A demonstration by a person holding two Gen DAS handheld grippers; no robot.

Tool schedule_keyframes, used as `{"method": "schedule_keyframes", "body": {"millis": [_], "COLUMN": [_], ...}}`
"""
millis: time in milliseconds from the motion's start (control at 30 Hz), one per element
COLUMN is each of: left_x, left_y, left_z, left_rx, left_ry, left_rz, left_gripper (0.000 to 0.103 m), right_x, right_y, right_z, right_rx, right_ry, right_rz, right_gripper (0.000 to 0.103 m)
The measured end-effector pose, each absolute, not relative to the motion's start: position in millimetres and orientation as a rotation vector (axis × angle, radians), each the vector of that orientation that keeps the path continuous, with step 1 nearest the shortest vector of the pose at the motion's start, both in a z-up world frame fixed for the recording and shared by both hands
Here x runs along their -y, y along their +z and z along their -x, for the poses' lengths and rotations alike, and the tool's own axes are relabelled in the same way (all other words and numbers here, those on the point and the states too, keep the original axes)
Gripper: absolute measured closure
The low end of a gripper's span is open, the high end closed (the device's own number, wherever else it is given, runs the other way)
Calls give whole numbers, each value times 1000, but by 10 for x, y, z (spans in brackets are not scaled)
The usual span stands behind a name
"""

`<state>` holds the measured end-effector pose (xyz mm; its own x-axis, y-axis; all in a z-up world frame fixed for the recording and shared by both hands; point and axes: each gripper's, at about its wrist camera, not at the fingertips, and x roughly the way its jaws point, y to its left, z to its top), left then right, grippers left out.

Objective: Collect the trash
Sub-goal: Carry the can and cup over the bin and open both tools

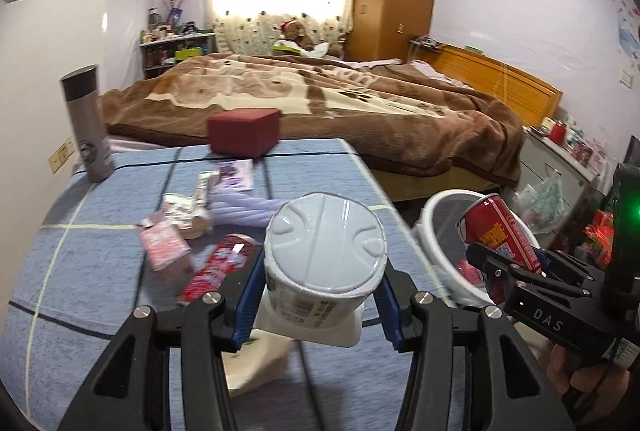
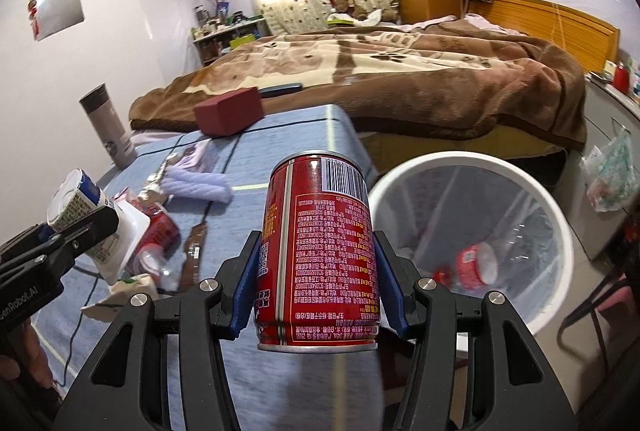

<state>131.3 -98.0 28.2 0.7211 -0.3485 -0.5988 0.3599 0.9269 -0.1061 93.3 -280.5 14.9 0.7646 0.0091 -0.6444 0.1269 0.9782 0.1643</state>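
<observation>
Bedroom surroundings are seen from the left wrist: a bed [image 1: 320,91] under a brown blanket lies beyond a counter [image 1: 80,291] covered with a blue checked cloth. On that counter, a grey flask [image 1: 88,123] stands at the far left corner and a dark red box [image 1: 244,131] sits at the far edge. Wrappers [image 1: 180,223] are scattered between the box and the left gripper [image 1: 320,295], whose blue pads are clamped on a white plastic cup [image 1: 326,247] held above the counter. To the right of the counter, a white bin [image 1: 436,215] is seen, with the right gripper [image 1: 516,263] and its red can [image 1: 500,231] in front of it.

From the right wrist, the right gripper [image 2: 316,287] is shown clamped on the red can [image 2: 320,251], held upside down above the counter's [image 2: 280,151] right edge. The white bin [image 2: 460,167] stands just right of the counter, lined with clear plastic, with a red-and-white container [image 2: 476,263] lying inside. Left of the can, the left gripper [image 2: 80,227] is seen gripping the white cup [image 2: 72,203] over the wrappers [image 2: 160,231].
</observation>
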Motion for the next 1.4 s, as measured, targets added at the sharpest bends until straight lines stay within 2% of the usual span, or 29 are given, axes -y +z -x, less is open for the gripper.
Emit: {"method": "schedule_keyframes", "body": {"millis": [467,867,1400], "left_x": [1972,2634,2936], "left_y": [272,141,-95], "left_z": [-1246,-1274,-1491], "left_rx": [-671,-702,-793], "left_ry": [-545,-641,-681], "left_rz": [-93,-136,-113], "left_gripper": [50,50,49], "right_x": [3480,3915,4206], "right_y": [131,-83,-316], "right_z": [-733,-730,-874], "right_rx": [-690,-758,-833], "right_ry": [-195,-271,-309], "right_rz": [-243,-274,-259], "right_gripper": [49,49,48]}}
